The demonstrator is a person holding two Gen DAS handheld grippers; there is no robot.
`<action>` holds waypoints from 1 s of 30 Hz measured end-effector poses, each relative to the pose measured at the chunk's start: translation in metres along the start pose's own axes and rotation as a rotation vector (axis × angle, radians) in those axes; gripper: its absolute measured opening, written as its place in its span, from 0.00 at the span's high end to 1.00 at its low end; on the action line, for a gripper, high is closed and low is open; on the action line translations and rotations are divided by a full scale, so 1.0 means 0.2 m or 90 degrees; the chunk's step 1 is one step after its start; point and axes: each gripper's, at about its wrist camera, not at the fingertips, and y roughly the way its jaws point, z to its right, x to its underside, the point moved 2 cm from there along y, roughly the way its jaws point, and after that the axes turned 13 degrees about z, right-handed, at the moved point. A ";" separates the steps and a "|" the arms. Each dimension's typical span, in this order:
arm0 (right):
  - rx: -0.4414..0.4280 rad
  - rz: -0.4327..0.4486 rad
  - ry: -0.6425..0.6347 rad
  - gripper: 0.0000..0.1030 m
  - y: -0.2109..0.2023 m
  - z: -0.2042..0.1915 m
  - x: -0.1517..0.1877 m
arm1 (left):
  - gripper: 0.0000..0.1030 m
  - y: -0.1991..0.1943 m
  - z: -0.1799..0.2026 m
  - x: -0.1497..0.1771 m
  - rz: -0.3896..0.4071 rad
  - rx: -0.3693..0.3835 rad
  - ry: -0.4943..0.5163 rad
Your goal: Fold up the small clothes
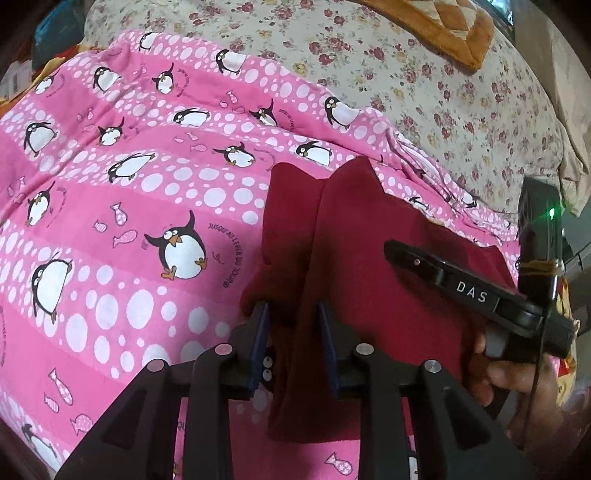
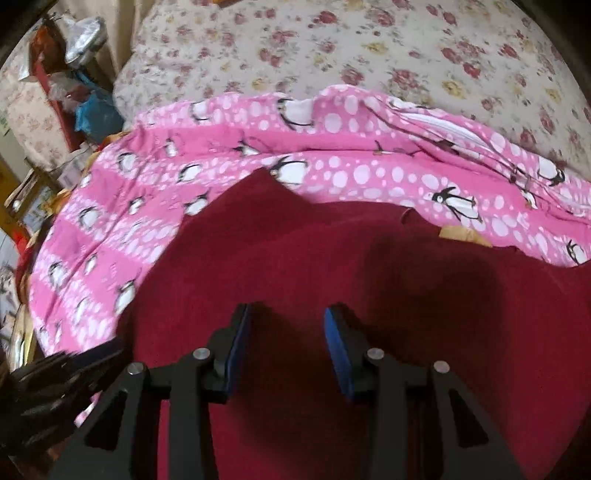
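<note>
A dark red garment (image 1: 369, 236) lies on a pink penguin-print sheet (image 1: 129, 192). My left gripper (image 1: 293, 314) stands over the garment's left edge. A raised fold of the red cloth sits between its blue pads (image 1: 260, 343), and a thin gap shows beside the left pad, so the cloth lies loose there. The right gripper (image 1: 391, 251) comes in from the right, low over the garment, held by a hand (image 1: 513, 376). In the right wrist view, my right gripper (image 2: 286, 321) hovers open above the red garment (image 2: 332, 258) with nothing between its pads. The picture is blurred.
The pink sheet (image 2: 332, 162) is spread over a floral bedspread (image 1: 406, 74). An orange quilted cloth (image 1: 443, 29) lies at the far corner. Bags and clutter (image 2: 85, 99) stand beside the bed at the left. The left gripper (image 2: 55, 387) shows blurred at the lower left.
</note>
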 end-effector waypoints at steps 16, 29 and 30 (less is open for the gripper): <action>-0.023 0.023 -0.047 0.56 -0.45 0.08 0.26 | 0.65 0.09 0.04 -0.06 0.005 0.033 -0.035; -0.026 0.022 -0.038 0.41 -0.64 0.11 0.34 | 0.65 0.08 -0.06 -0.17 0.035 0.046 -0.114; -0.021 0.027 -0.029 0.40 -0.65 0.13 0.33 | 0.64 0.08 -0.09 -0.17 0.033 0.034 -0.122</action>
